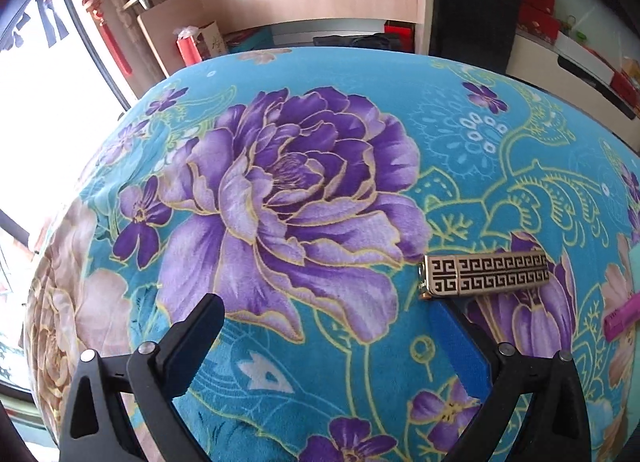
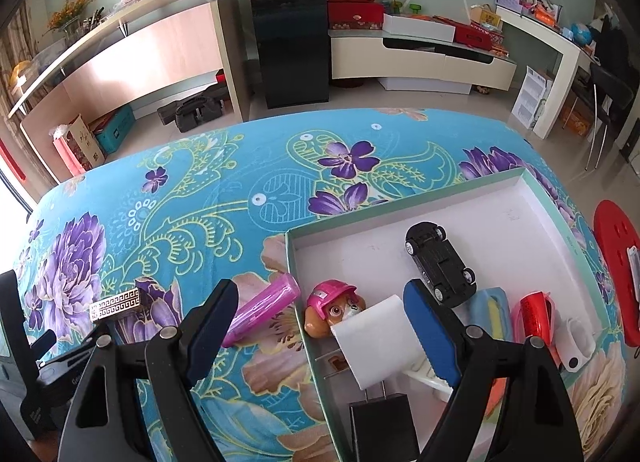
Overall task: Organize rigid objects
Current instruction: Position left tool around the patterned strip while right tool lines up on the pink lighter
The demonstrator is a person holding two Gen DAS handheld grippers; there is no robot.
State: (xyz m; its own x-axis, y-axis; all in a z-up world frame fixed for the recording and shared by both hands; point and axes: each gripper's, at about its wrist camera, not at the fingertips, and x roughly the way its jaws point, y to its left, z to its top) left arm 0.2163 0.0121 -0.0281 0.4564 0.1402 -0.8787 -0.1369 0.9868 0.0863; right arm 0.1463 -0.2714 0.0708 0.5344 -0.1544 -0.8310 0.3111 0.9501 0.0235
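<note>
Right claw: my right gripper (image 2: 320,326) hangs with its jaws spread wide and nothing pinched, straddling the near left wall of the box.
Left claw: my left gripper (image 1: 328,338) is spread just as wide, empty, with only cloth between its fingers.
Between the right fingers: I see a white charger block (image 2: 378,342) lying tilted inside the box, with a black plug (image 2: 380,422) at 6 o'clock from it.
Dog toy: a puppy head in a pink helmet (image 2: 334,308) sits at 10 o'clock from the charger, touching it, in the box's near left corner.
Pink case: the pink case (image 2: 262,314) lies on the cloth just outside the box wall, at 9 o'clock from the dog toy.
Gold lighter: the gold patterned lighter (image 1: 486,274) lies flat on the cloth just past my left gripper's right fingertip, at 1 o'clock from it.
Box: the shallow white-lined box (image 2: 532,197) rests on the blue floral blanket (image 1: 304,197).
Farther in the box: a black toy car (image 2: 440,258) lies belly up at 1 o'clock from the charger; a red piece (image 2: 536,314) and a white piece (image 2: 578,342) lie at 3 o'clock.
Far: a black cabinet (image 2: 292,37) stands beyond the blanket at 12 o'clock.
</note>
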